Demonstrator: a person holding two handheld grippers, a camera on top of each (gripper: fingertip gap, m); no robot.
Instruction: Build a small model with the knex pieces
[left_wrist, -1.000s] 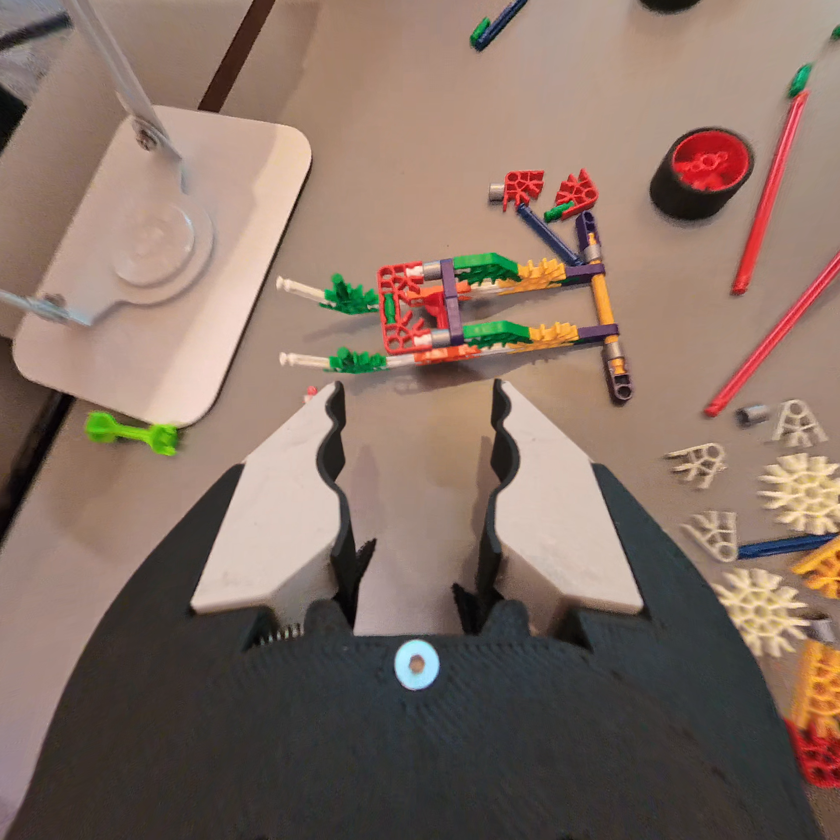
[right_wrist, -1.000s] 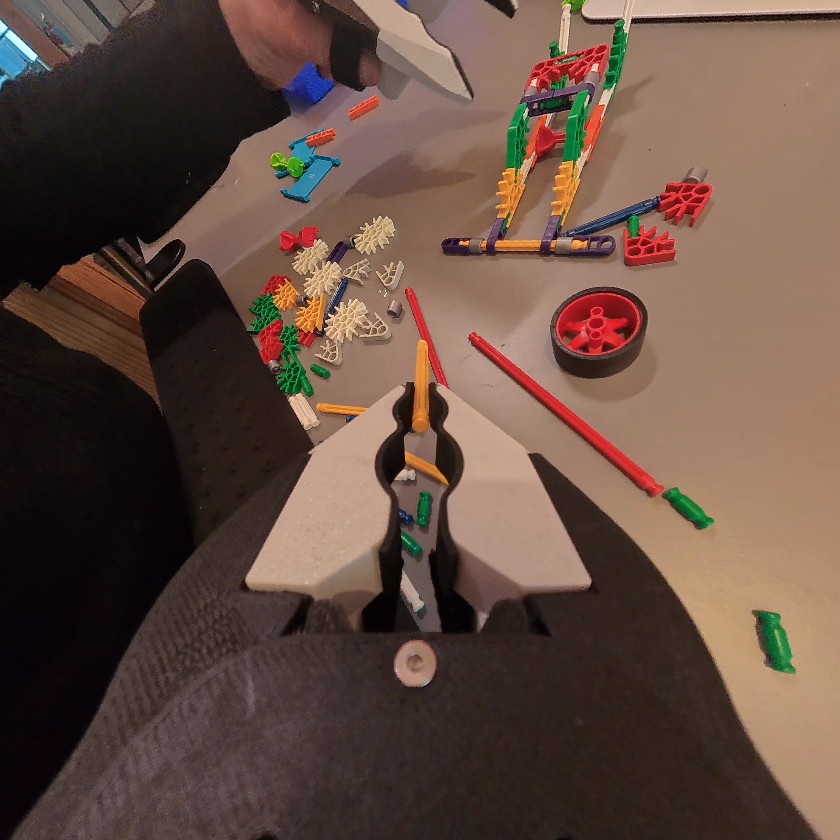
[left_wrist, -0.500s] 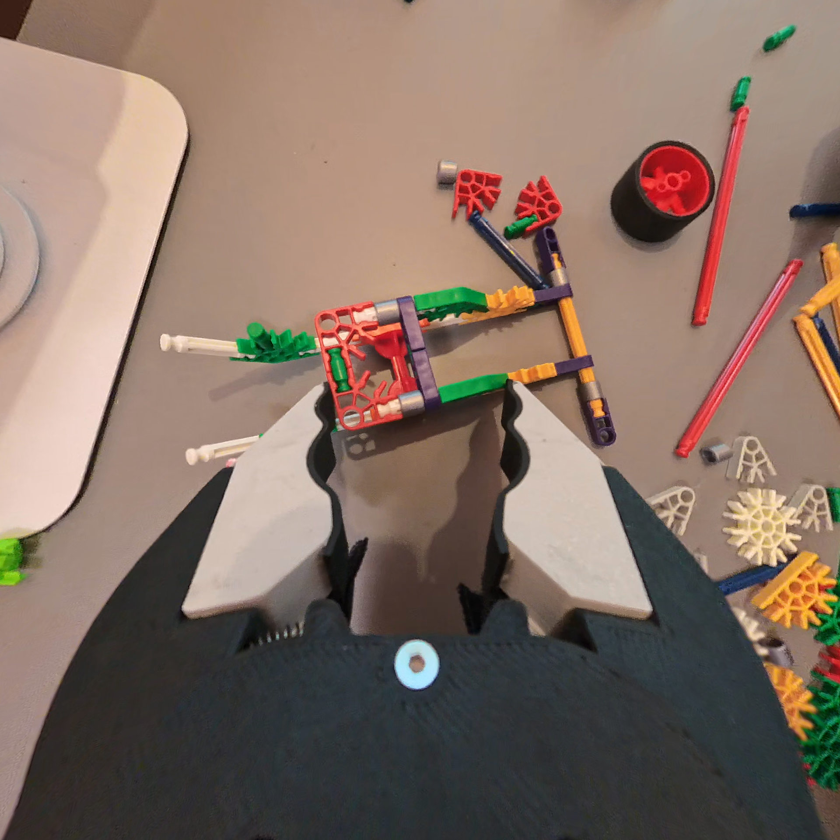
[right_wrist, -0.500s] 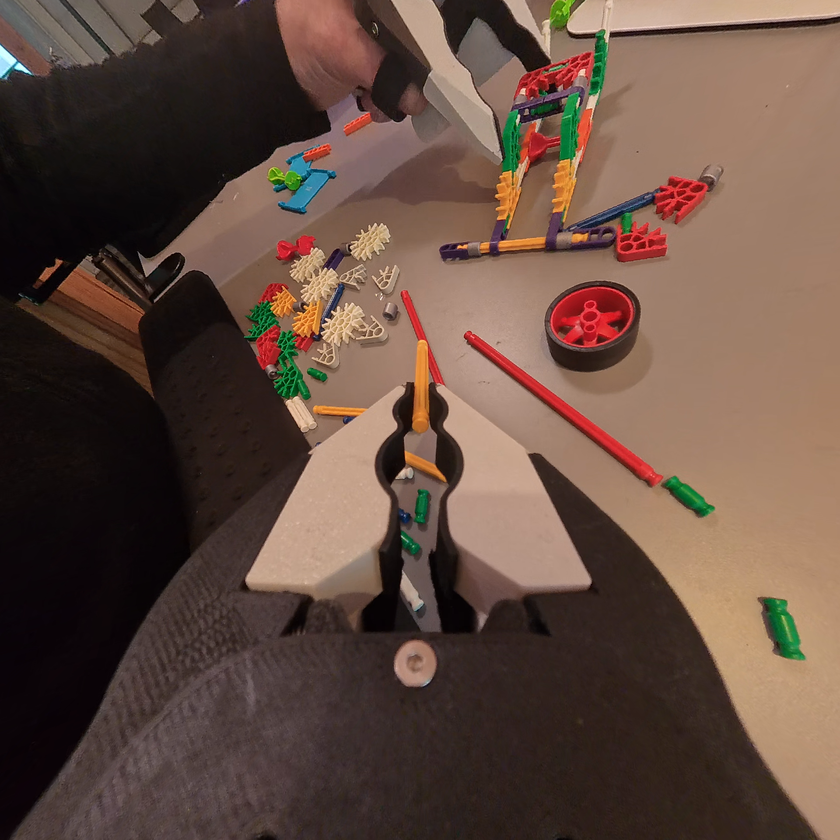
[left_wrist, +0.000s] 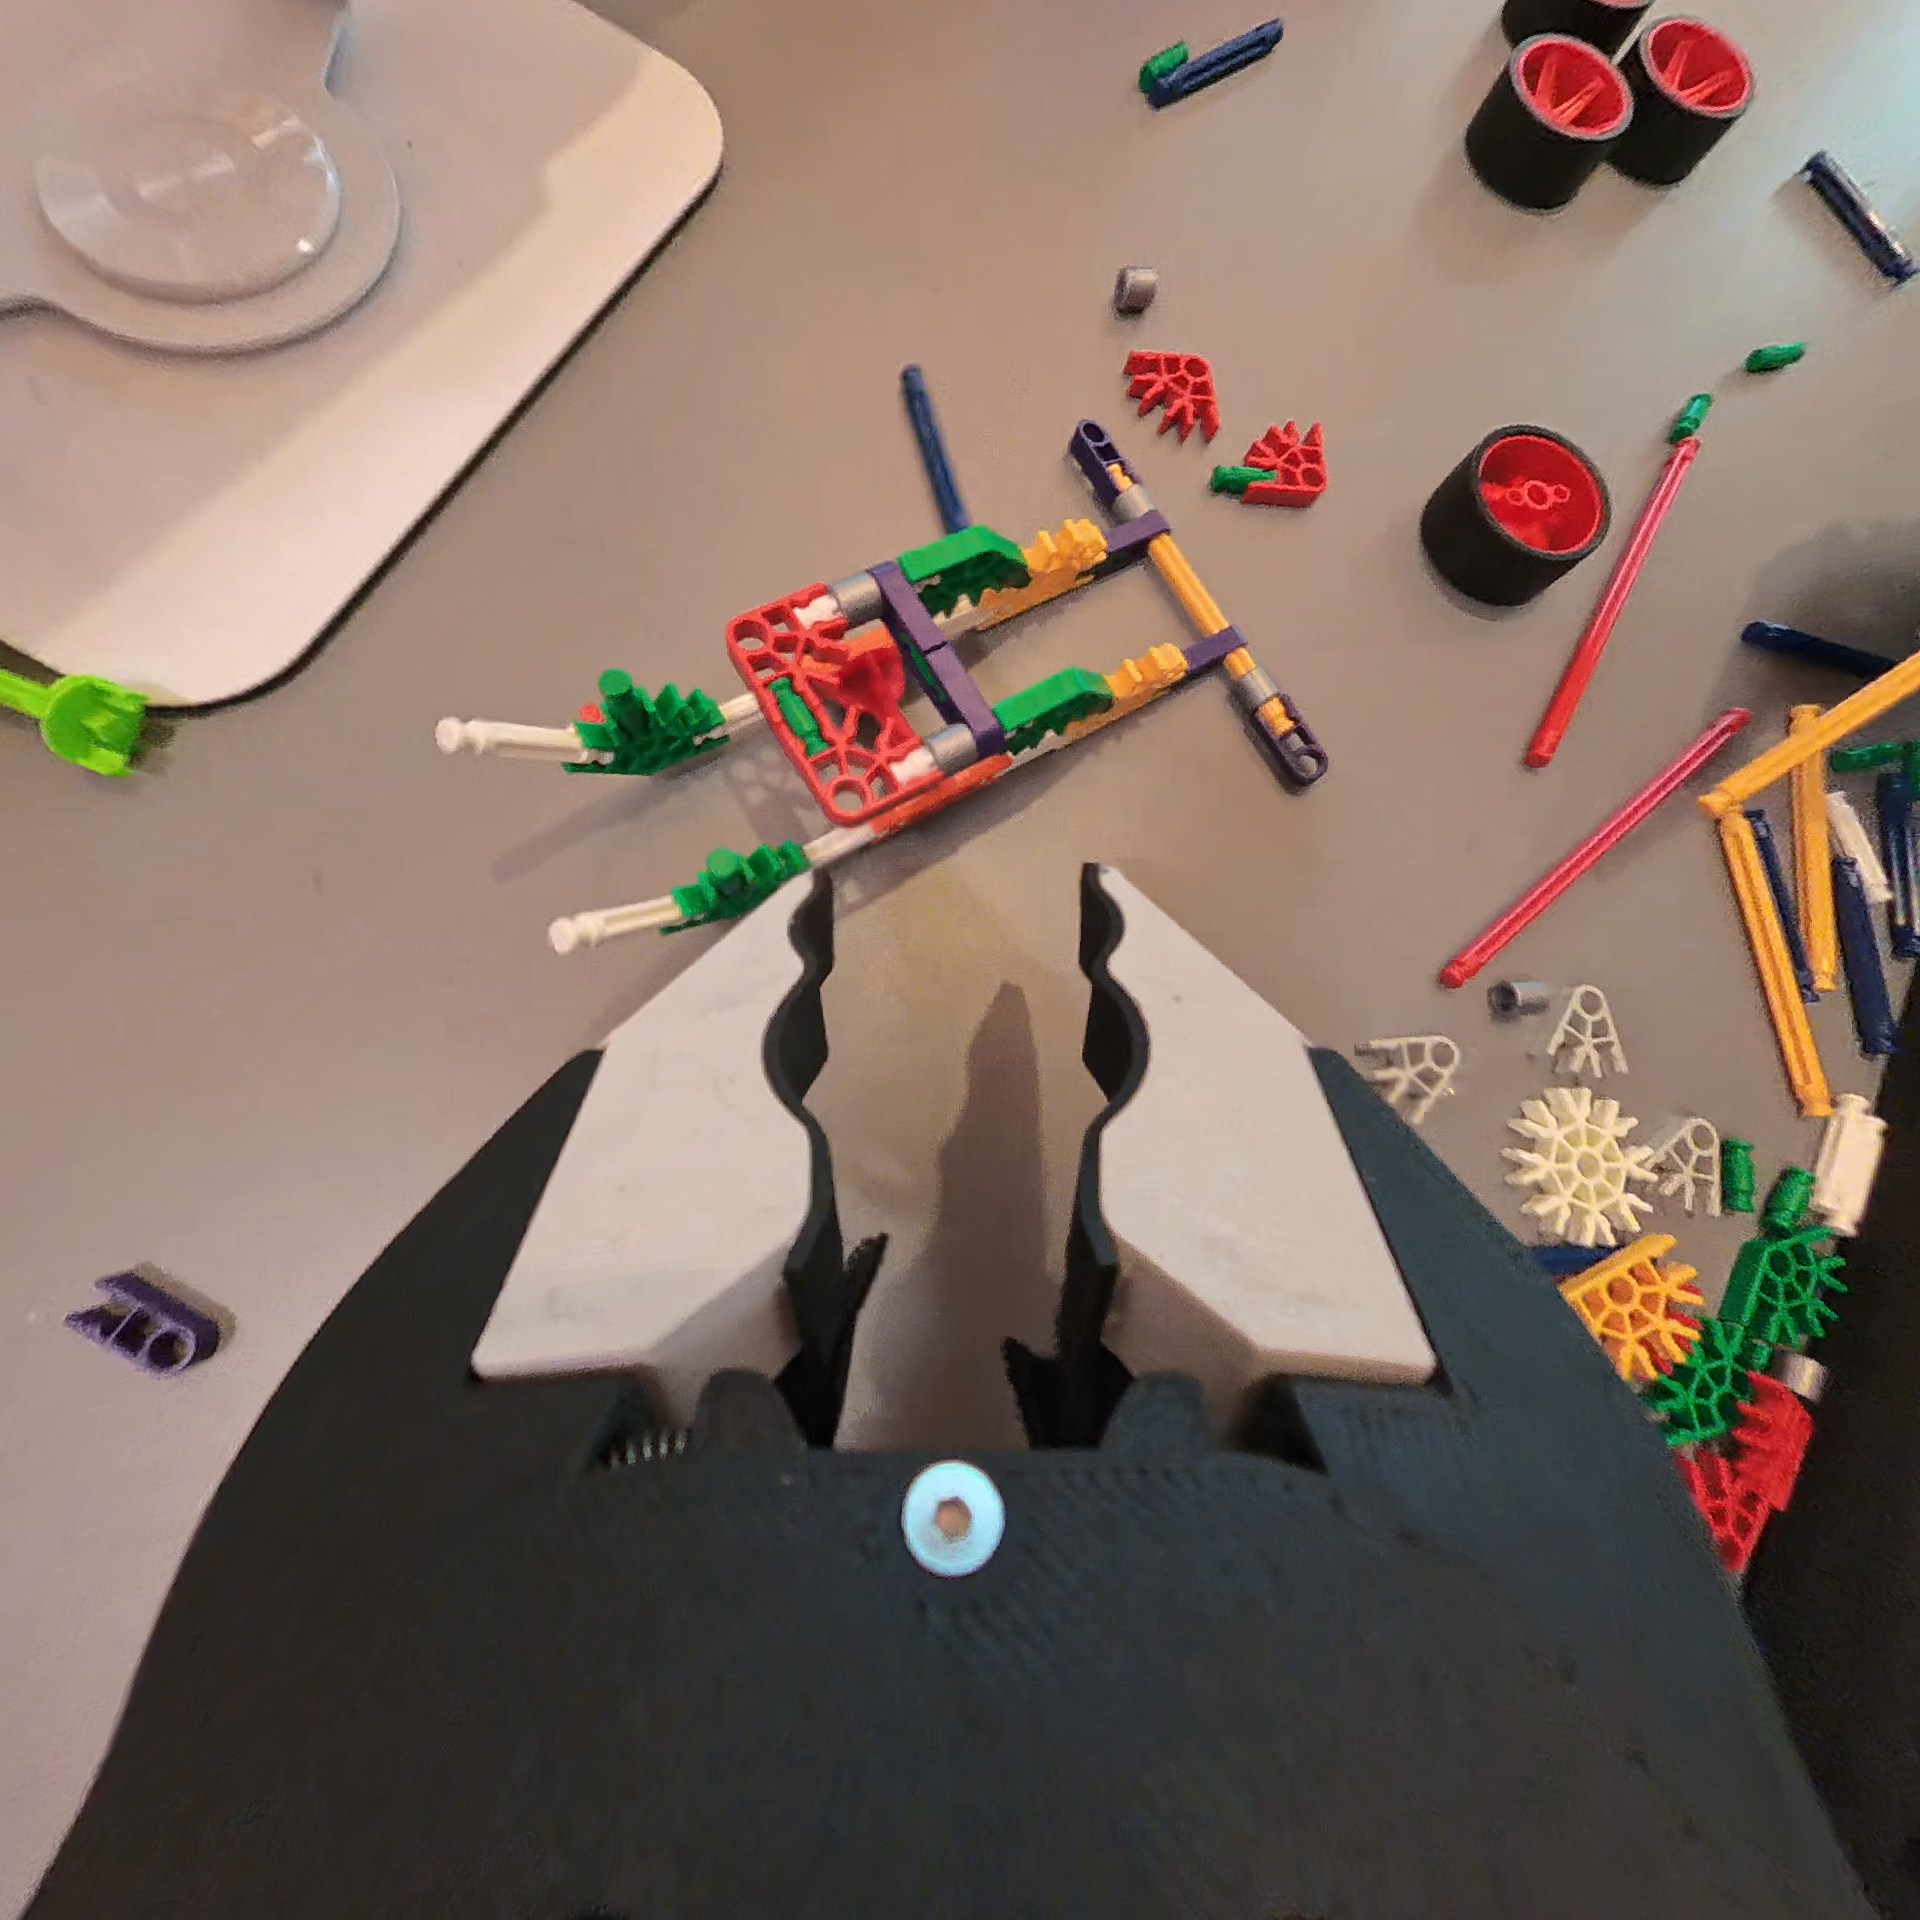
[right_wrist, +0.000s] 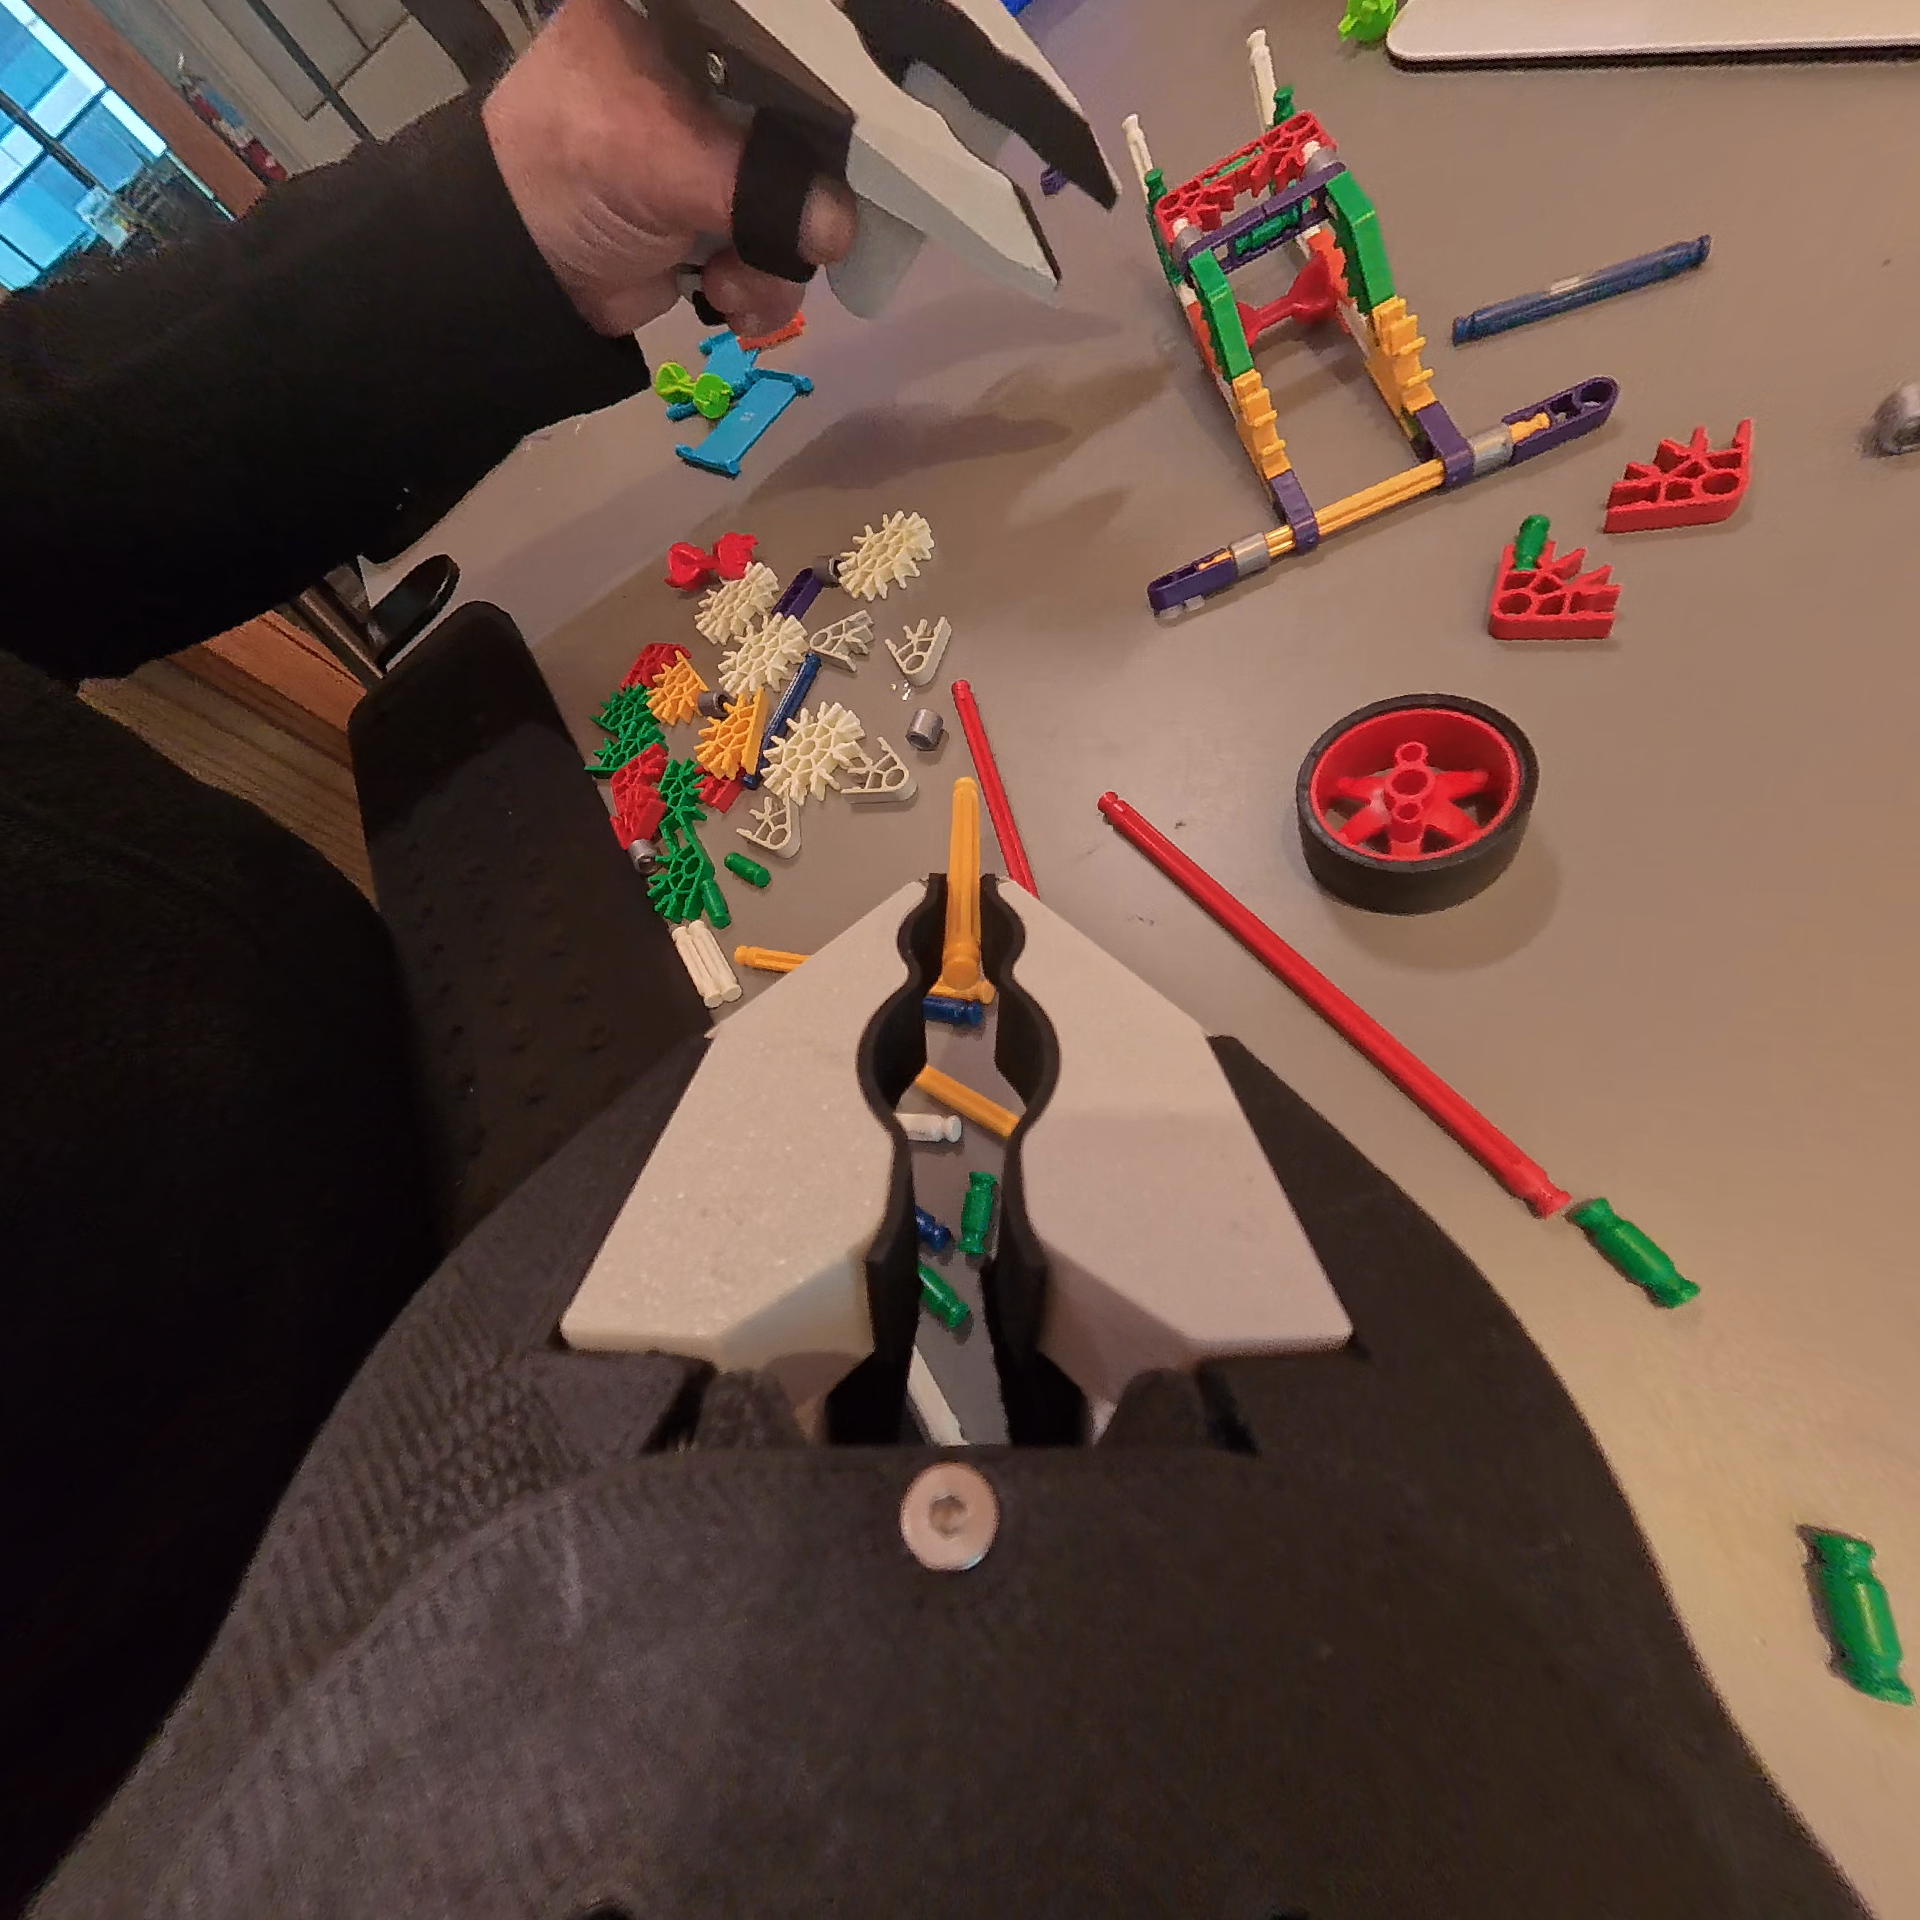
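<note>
Left gripper (left_wrist: 956, 904) hangs jaws wide apart, just below the colourful rod-and-connector frame (left_wrist: 935, 675) lying mid-frame on the grey surface (left_wrist: 312, 1039).

A multicoloured plastic rod-and-connector frame (left_wrist: 935, 675) of red, green, yellow and purple pieces lies on the grey table (left_wrist: 312, 1039). Beside the frame's yellow crossbar end sits a black-tyred red plastic wheel (left_wrist: 1512, 514). A yellow plastic rod (right_wrist: 961, 883) is pinched upright, nearer than the wheel.

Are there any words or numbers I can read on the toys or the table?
None can be read.
Flat blue piece: tiny pale marks, too small to read.
Dark blue rod: a faint mark, too blurred.
The red wheel, and the yellow rod held in the right gripper, show no writing.
</note>
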